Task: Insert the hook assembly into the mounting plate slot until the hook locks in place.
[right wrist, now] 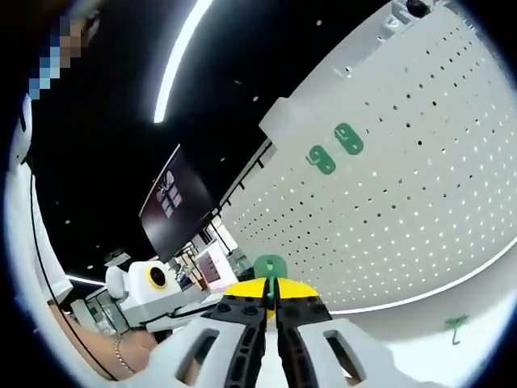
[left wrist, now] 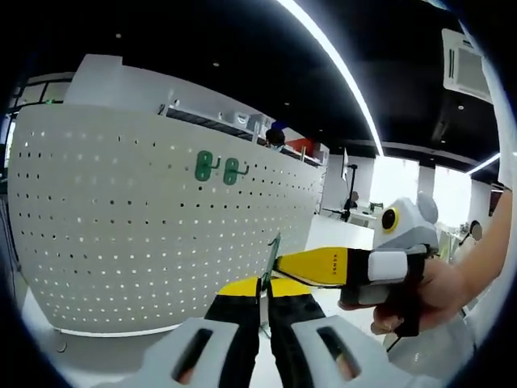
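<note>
1. The left gripper (left wrist: pixel 264 301), with yellow-tipped black fingers, had them pressed together on the thin edge of a small green plastic hook (left wrist: pixel 272 257), which stood up from the tips at twelve o'clock. In the right gripper view the right gripper (right wrist: pixel 271 305) was clamped on a rounded green hook plate (right wrist: pixel 270 267) in the same way; whether both held one assembly or two separate pieces could not be told.

2. The white perforated metal mounting board (left wrist: pixel 121 218) stood upright on the pale counter (left wrist: pixel 113 356), well apart from both sets of fingers. Two green hooks (left wrist: pixel 218 168) already sat side by side high on it, toward eleven o'clock of the left gripper's fingertips.

3. The likeliest fault was a twist: the grip was on a narrow edge, so any push against the board could have turned the hook between the fingers and sent its prongs between holes.

4. Two grippers pulling on one small part could have levered it free; a drop would have put it on the counter, where another green hook (right wrist: pixel 456 326) already lay at four o'clock in the right gripper view.

5. A hard push might have tipped or slid the free-standing board, since nothing visibly braced it.

6. Half-seating was a risk too, the hook hanging without locking.
</note>
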Demonstrator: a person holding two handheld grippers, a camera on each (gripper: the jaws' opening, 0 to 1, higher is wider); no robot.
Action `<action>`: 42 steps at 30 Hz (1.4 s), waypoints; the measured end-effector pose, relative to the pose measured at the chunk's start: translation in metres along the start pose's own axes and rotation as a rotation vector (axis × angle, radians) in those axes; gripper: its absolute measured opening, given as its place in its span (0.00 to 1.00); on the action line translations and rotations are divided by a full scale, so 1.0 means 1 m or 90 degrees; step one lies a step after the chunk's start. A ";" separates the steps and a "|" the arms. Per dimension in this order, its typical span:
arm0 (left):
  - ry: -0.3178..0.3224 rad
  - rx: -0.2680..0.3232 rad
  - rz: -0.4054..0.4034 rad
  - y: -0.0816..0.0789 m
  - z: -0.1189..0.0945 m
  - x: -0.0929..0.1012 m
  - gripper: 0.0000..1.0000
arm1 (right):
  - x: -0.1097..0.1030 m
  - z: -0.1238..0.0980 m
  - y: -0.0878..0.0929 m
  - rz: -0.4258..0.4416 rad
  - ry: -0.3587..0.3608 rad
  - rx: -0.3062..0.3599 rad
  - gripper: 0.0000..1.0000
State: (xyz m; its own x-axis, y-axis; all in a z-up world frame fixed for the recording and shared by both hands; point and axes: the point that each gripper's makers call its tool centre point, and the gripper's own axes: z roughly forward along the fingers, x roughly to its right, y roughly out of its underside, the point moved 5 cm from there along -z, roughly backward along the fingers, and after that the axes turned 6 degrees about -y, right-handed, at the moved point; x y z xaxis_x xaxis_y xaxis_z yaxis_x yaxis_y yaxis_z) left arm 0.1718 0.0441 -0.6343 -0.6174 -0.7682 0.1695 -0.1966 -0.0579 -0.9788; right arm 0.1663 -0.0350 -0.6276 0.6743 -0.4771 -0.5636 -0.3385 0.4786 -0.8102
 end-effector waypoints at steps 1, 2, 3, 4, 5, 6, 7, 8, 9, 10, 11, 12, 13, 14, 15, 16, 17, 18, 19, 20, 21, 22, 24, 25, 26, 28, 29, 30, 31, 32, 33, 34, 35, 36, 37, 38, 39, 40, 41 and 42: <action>0.001 0.000 0.000 0.000 0.000 0.000 0.02 | 0.000 0.000 0.000 -0.003 0.000 -0.001 0.00; 0.002 0.000 -0.001 0.000 0.000 0.000 0.02 | 0.000 0.000 0.000 -0.005 -0.002 -0.001 0.00; 0.004 0.002 -0.001 0.000 0.000 0.000 0.02 | 0.000 0.000 -0.001 -0.005 -0.002 0.000 0.00; 0.006 0.002 0.001 0.000 0.000 0.001 0.02 | 0.000 -0.001 -0.001 -0.005 -0.003 0.001 0.00; 0.006 0.005 0.008 -0.001 0.001 0.001 0.02 | 0.000 -0.001 -0.002 -0.005 -0.004 0.002 0.00; 0.006 0.007 0.008 -0.001 0.001 0.001 0.02 | 0.000 -0.001 -0.003 -0.007 -0.004 0.005 0.00; 0.006 0.008 0.008 -0.002 0.001 0.001 0.02 | 0.000 -0.001 -0.003 -0.007 -0.004 0.005 0.00; 0.006 0.008 0.007 -0.002 0.001 0.001 0.02 | 0.000 -0.001 -0.003 -0.006 -0.003 0.006 0.00; 0.007 0.008 0.004 -0.002 0.002 0.001 0.02 | 0.001 -0.001 -0.003 -0.003 -0.003 0.006 0.00; 0.008 0.008 0.002 -0.002 0.002 0.001 0.02 | 0.001 -0.001 -0.003 -0.004 -0.004 0.006 0.00; 0.009 0.008 0.002 -0.002 0.002 0.001 0.02 | 0.000 -0.001 -0.003 -0.005 -0.004 0.006 0.00; 0.010 0.008 0.002 -0.002 0.001 0.001 0.02 | 0.000 -0.001 -0.003 -0.004 -0.004 0.005 0.00; 0.011 0.008 0.003 -0.002 0.001 0.001 0.02 | 0.000 -0.001 -0.003 -0.004 -0.006 0.005 0.00; 0.011 0.008 0.005 -0.002 0.001 0.002 0.03 | 0.000 -0.001 -0.003 -0.003 -0.006 0.005 0.00; 0.011 0.006 0.006 -0.002 0.001 0.001 0.03 | 0.000 -0.001 -0.003 -0.003 -0.007 0.005 0.00; 0.011 0.003 0.007 -0.001 0.001 0.001 0.03 | 0.000 -0.001 -0.003 0.000 -0.008 0.004 0.00; 0.011 0.001 0.010 -0.001 0.001 0.002 0.03 | 0.000 -0.001 -0.003 -0.001 -0.007 0.005 0.00; 0.011 -0.002 0.013 0.000 0.001 0.001 0.03 | 0.000 -0.001 -0.003 -0.002 -0.007 0.004 0.00; 0.011 -0.005 0.017 0.001 0.000 0.001 0.03 | 0.000 -0.001 -0.003 -0.002 -0.008 0.004 0.00; 0.011 -0.008 0.022 0.001 0.000 0.001 0.03 | 0.000 -0.001 -0.004 -0.002 -0.007 0.005 0.00; 0.012 -0.010 0.022 0.002 -0.001 0.002 0.03 | 0.001 -0.001 -0.004 -0.002 -0.008 0.004 0.00; 0.014 -0.012 0.019 0.003 -0.001 0.002 0.05 | 0.001 -0.001 -0.004 -0.006 -0.007 0.002 0.00; 0.009 -0.015 0.025 0.004 -0.002 0.000 0.12 | 0.001 -0.001 -0.003 -0.005 -0.008 0.000 0.00; 0.005 -0.020 0.026 0.005 -0.002 0.000 0.16 | 0.001 -0.001 -0.003 -0.004 -0.008 -0.002 0.00; -0.003 -0.026 0.027 0.006 -0.002 -0.002 0.19 | 0.002 -0.001 -0.003 -0.005 -0.007 -0.003 0.00; -0.004 -0.041 0.037 0.010 -0.002 -0.003 0.25 | 0.002 -0.001 -0.003 -0.004 -0.006 -0.005 0.00; -0.002 -0.048 0.036 0.011 -0.002 -0.003 0.27 | 0.002 -0.001 -0.003 -0.005 -0.006 -0.007 0.00; -0.003 -0.052 0.045 0.013 -0.002 -0.003 0.28 | 0.002 -0.001 -0.003 -0.006 -0.005 -0.007 0.00; -0.003 -0.053 0.058 0.013 -0.002 -0.002 0.31 | 0.003 -0.001 -0.002 -0.005 -0.004 -0.009 0.00; -0.004 -0.054 0.058 0.014 -0.002 -0.002 0.33 | 0.003 -0.001 -0.002 -0.004 -0.004 -0.009 0.00; -0.003 -0.055 0.057 0.014 -0.003 -0.002 0.34 | 0.003 -0.001 -0.002 -0.005 -0.004 -0.010 0.00; -0.003 -0.056 0.057 0.014 -0.002 -0.002 0.35 | 0.003 -0.002 -0.002 -0.003 -0.004 -0.010 0.00; -0.004 -0.057 0.064 0.015 -0.002 -0.002 0.36 | 0.003 -0.002 -0.002 -0.004 -0.003 -0.010 0.00; -0.004 -0.057 0.068 0.015 -0.002 -0.002 0.38 | 0.003 -0.002 -0.003 -0.004 -0.003 -0.010 0.00; -0.003 -0.059 0.071 0.016 -0.002 -0.001 0.41 | 0.003 -0.001 -0.003 -0.002 -0.003 -0.009 0.00; -0.002 -0.061 0.073 0.016 -0.001 -0.001 0.44 | 0.003 -0.001 -0.003 -0.002 -0.004 -0.010 0.00; -0.001 -0.061 0.074 0.016 -0.001 0.000 0.47 | 0.003 -0.001 -0.003 -0.002 -0.004 -0.010 0.00; -0.002 -0.062 0.082 0.017 -0.001 0.000 0.51 | 0.003 -0.001 -0.003 -0.002 -0.004 -0.010 0.00; -0.004 -0.064 0.088 0.017 0.000 0.001 0.53 | 0.002 -0.002 -0.003 -0.001 -0.005 -0.010 0.00; -0.001 -0.066 0.093 0.018 0.000 0.001 0.56 | 0.002 -0.002 -0.003 -0.001 -0.005 -0.010 0.00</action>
State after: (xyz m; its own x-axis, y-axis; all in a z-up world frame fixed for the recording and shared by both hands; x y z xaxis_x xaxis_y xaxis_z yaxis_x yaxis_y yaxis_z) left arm 0.1675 0.0419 -0.6517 -0.6433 -0.7651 0.0267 -0.1834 0.1201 -0.9757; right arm 0.1676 -0.0384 -0.6267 0.6804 -0.4714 -0.5611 -0.3479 0.4662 -0.8134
